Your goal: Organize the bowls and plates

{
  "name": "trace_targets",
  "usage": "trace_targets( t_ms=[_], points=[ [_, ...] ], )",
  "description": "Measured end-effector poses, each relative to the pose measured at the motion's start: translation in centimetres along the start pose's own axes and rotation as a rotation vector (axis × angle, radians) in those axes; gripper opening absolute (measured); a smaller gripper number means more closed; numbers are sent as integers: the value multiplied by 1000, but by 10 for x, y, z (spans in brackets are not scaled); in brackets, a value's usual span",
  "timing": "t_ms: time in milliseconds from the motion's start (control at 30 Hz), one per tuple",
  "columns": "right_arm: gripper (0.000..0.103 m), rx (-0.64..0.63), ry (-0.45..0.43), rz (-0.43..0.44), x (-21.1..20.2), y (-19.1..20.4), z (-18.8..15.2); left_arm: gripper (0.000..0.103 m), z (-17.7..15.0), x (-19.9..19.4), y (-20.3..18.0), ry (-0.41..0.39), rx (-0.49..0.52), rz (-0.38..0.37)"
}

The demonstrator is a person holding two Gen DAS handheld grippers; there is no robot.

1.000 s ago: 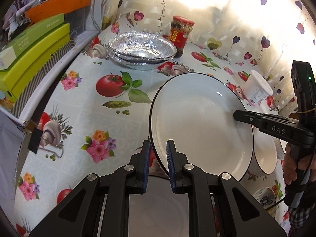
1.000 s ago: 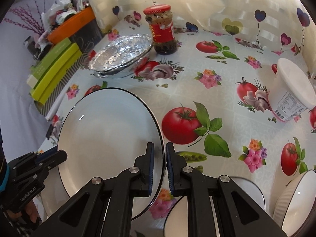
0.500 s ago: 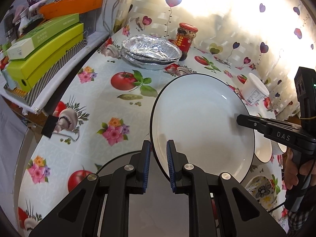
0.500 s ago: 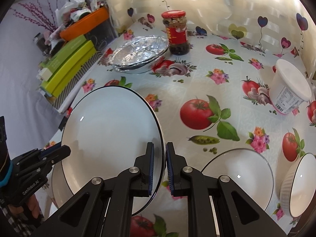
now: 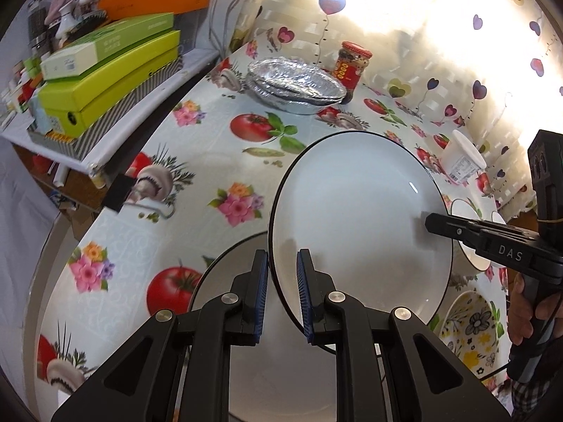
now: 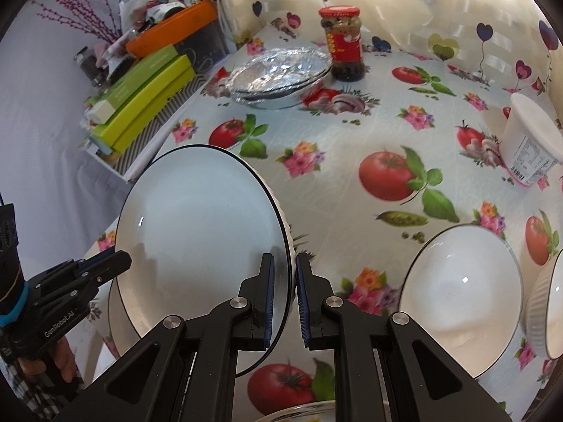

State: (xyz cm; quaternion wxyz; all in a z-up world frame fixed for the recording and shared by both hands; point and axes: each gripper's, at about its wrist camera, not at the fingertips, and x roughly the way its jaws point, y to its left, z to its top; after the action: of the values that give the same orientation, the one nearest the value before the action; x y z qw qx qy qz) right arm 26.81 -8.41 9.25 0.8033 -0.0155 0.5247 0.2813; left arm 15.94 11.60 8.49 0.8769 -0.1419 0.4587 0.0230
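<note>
Two grippers clamp one white plate (image 5: 359,225) — left gripper (image 5: 282,274) pinches its left rim, right gripper (image 6: 284,281) pinches the opposite rim, jaws nearly together on the thin edge. The plate is lifted, tilted, above a second white plate (image 5: 281,379) lying on the tablecloth (image 5: 197,183) directly below. To the right on the cloth: a white bowl (image 6: 457,302), beside it a ribbed white bowl (image 6: 552,309) at the frame edge, and a yellow floral bowl (image 5: 471,330) nearest the person's hand (image 5: 527,313). Further out — a white lidded tub (image 6: 527,140) on the right. At the back, stacked foil pans (image 5: 295,84) just beside a red-lidded jar (image 6: 343,42). Green boxes (image 5: 105,74) on the side shelf, left.
</note>
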Motion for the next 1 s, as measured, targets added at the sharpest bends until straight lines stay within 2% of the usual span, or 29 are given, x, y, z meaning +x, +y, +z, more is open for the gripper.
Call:
trace_targets(
  t_ms=[467, 1000],
  points=[
    [13, -30, 37, 26, 14, 25, -24, 17, -28, -10, 24, 3, -45, 34],
    [13, -70, 67, 6, 22, 46, -41, 17, -47, -19, 36, 6, -56, 65]
  ],
)
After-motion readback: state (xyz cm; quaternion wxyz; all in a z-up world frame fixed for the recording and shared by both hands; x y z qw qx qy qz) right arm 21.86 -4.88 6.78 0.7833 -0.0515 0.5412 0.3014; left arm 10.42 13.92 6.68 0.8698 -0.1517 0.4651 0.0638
